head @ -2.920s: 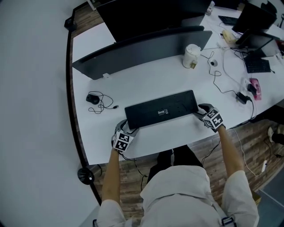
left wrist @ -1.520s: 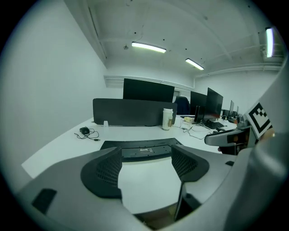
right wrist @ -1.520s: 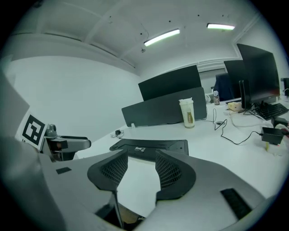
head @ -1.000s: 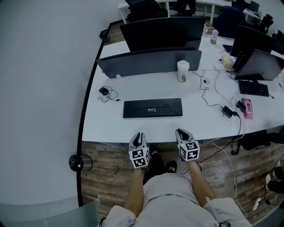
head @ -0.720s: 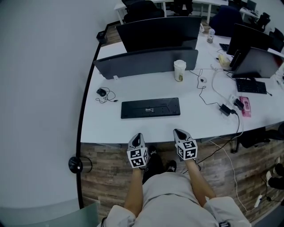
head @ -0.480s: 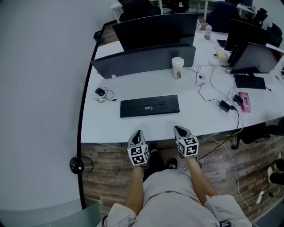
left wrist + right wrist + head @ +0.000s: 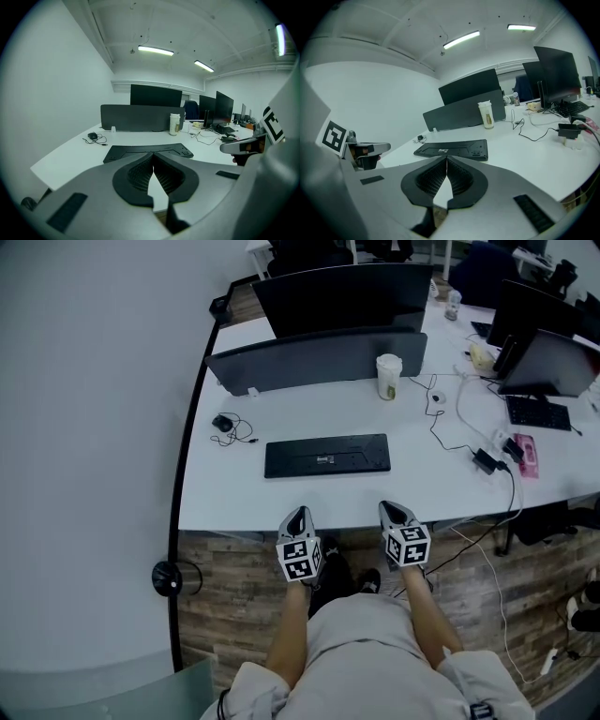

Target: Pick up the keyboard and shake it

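While you've got both hands parked near the front edge of the counter (image 7: 225, 498), neither one is holding anything. Your left gripper (image 7: 298, 517) is closed all the way, jaws meeting tip to tip with nothing between them. Your right gripper (image 7: 394, 510) is the same deal: fully closed and empty. They sit side by side with a gap between them, both pointing toward the counter and tilted a bit downward.

The keyboard (image 7: 327, 456) is lying flat on the counter, further in from the edge and clear of both grippers, more or less lined up with the gap between them. Its long side runs along the counter's front edge. It looks like the underside is facing up, since there's a little label in the middle.

Other stuff on the counter:
- a pale cup (image 7: 388, 376) beyond the keyboard's right end, just in front of the dark divider panel (image 7: 309, 357)
- a small black gadget with a tangled cord (image 7: 225, 425) off to the keyboard's left
- loose cables and a black power brick (image 7: 486, 460) to the right, with something pink (image 7: 528, 454) beside it
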Demonstrator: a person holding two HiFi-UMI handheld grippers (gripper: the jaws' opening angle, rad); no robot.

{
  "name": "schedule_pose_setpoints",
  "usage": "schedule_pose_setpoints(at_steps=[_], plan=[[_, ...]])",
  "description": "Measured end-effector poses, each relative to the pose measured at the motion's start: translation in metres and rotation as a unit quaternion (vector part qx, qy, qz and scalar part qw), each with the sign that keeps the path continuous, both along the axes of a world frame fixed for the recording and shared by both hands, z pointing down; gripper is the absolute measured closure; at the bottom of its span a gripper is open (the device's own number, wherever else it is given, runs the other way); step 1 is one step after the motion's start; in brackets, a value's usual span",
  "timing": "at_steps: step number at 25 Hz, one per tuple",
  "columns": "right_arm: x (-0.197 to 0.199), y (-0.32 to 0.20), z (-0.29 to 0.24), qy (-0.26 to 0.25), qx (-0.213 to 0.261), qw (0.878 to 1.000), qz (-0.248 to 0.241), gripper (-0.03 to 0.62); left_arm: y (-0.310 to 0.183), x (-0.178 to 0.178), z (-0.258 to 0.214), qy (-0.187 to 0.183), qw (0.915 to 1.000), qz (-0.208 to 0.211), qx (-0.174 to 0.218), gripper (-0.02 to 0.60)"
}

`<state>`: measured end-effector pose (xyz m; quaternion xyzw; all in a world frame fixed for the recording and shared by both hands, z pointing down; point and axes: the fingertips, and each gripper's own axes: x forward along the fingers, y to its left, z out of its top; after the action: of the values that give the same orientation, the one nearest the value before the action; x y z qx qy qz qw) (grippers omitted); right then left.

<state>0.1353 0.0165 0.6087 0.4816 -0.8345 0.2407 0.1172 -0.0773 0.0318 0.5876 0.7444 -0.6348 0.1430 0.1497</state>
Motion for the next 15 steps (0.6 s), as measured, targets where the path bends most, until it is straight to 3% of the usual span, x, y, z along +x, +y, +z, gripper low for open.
schedule_pose_setpoints(at_steps=[15], plan=[[-0.004,0.010,-0.005,0.008,0.011,1.000,-0.003,0.554,0.018,-0.001,-0.004,0.018,0.9997,0.015,0.003,0.565]])
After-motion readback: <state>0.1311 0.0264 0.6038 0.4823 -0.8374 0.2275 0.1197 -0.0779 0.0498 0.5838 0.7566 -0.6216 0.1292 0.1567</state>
